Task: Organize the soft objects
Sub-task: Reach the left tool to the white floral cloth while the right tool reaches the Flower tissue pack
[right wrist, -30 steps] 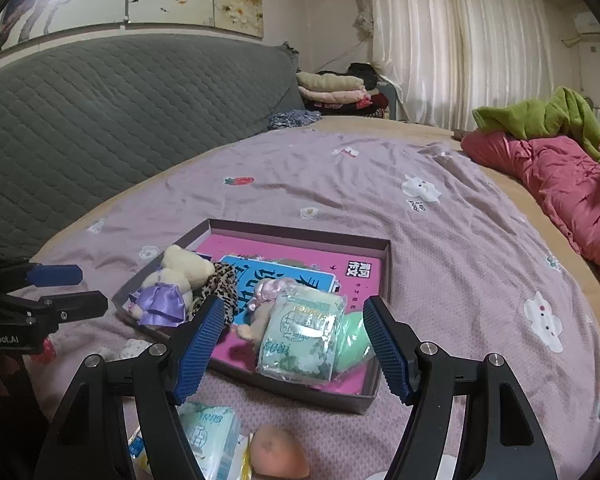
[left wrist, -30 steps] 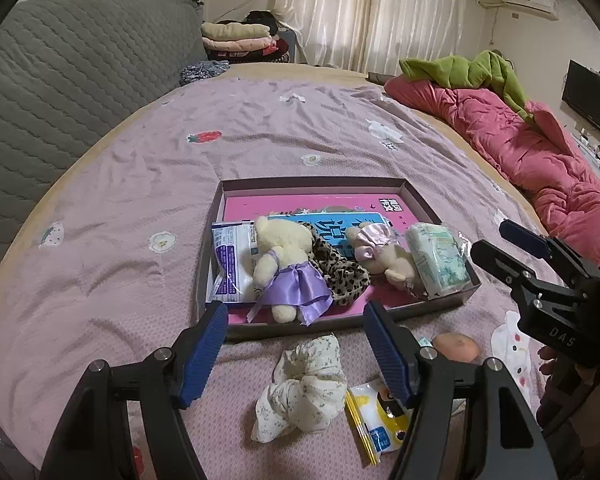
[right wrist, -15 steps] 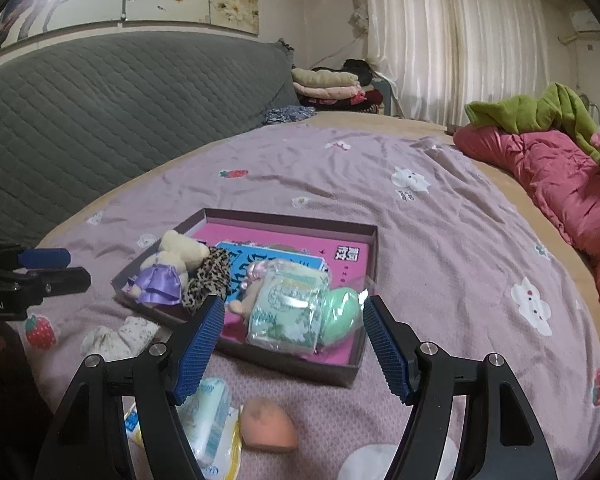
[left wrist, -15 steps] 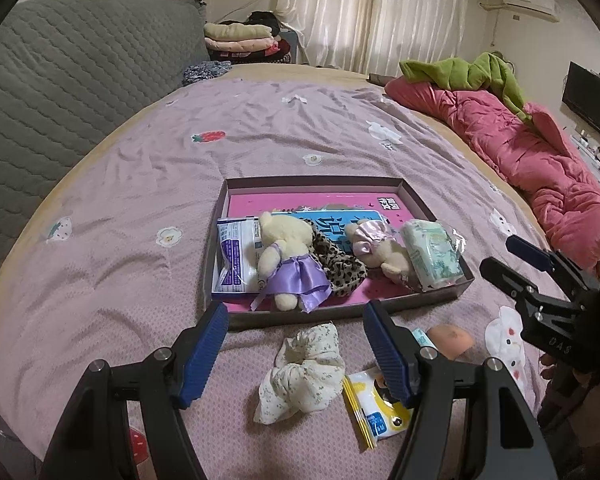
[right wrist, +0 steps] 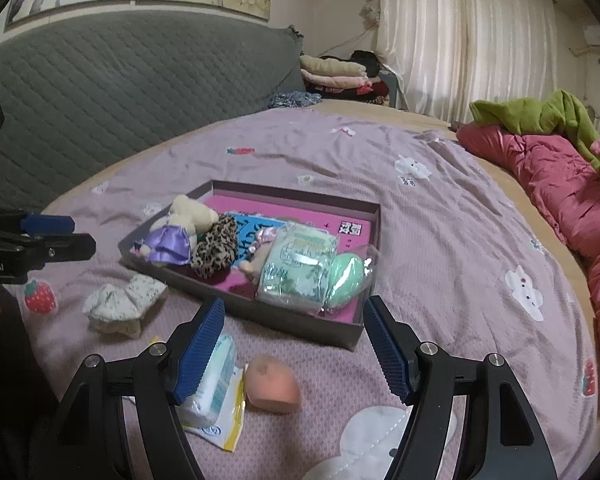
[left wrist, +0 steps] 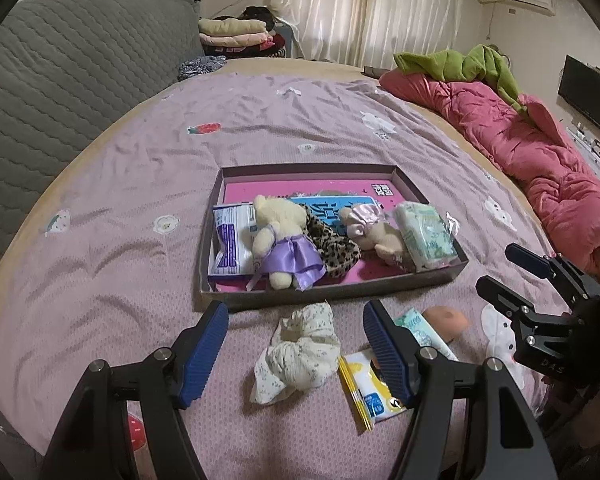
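A shallow brown box (left wrist: pixel 312 169) (right wrist: pixel 342 336) on the purple bedspread holds a plush bear in a purple dress (left wrist: pixel 278 240) (right wrist: pixel 180 228), a leopard scrunchie (left wrist: pixel 332 246), a second small plush (left wrist: pixel 370 228), a green tissue pack (left wrist: pixel 424 234) (right wrist: pixel 298 268), a white-blue packet (left wrist: pixel 230 240) and a mint sponge (right wrist: pixel 346 280). In front of the box lie a white floral scrunchie (left wrist: pixel 298 354) (right wrist: pixel 122 304), a peach sponge (left wrist: pixel 446 322) (right wrist: pixel 272 384), a small tissue pack (right wrist: pixel 214 380) and a yellow-edged sachet (left wrist: pixel 370 392). My left gripper (left wrist: pixel 294 350) is open above the white scrunchie. My right gripper (right wrist: pixel 290 348) is open above the peach sponge.
A grey quilted headboard (left wrist: pixel 72 76) runs along the left. A pink duvet (left wrist: pixel 540 148) with a green garment (left wrist: pixel 468 64) lies at the right. Folded clothes (left wrist: pixel 236 32) are stacked at the far end. The far half of the bedspread (left wrist: pixel 284 120) is bare.
Both views have drawn back a little from the box, so the loose items in front of it show more fully. The jaws of both grippers stay as wide as before.
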Demonstrator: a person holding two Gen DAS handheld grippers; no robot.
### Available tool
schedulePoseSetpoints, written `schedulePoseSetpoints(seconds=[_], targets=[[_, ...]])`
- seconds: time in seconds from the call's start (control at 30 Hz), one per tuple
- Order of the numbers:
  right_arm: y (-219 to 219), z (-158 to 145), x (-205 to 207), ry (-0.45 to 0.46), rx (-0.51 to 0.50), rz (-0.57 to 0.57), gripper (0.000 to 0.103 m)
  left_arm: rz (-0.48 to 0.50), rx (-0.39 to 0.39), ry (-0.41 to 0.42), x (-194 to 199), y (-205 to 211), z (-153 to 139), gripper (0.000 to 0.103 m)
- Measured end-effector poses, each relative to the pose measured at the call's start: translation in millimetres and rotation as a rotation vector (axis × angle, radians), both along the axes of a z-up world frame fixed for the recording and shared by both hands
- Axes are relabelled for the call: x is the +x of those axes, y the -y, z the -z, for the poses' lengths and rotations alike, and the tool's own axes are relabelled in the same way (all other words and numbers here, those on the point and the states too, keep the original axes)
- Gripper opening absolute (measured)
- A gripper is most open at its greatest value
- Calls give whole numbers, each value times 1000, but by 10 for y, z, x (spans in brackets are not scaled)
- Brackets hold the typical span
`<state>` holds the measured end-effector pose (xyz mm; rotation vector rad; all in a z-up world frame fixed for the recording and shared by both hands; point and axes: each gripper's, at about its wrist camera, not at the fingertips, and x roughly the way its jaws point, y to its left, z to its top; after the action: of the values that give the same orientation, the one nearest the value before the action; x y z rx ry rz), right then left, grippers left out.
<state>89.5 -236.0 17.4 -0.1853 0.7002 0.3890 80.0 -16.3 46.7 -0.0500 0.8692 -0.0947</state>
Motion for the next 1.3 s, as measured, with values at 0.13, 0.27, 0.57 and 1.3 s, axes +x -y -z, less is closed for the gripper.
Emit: schedulePoseSetpoints(seconds=[0.13,0.27,0.57,1.3], targets=[[-23,19,-38,-3,-14,-4,74,13,7,-6,-45,32,29,70],[-36,33,-96,-8,-15,-8,74,23,9,-13,-76,51,53,70],[-145,64,-236,-17,-26,-42,74,40,14,-26,-143,58,101,70],[-386,266,-421,-105,5,-90,74,37,40,-80,-222,3,359,70]])
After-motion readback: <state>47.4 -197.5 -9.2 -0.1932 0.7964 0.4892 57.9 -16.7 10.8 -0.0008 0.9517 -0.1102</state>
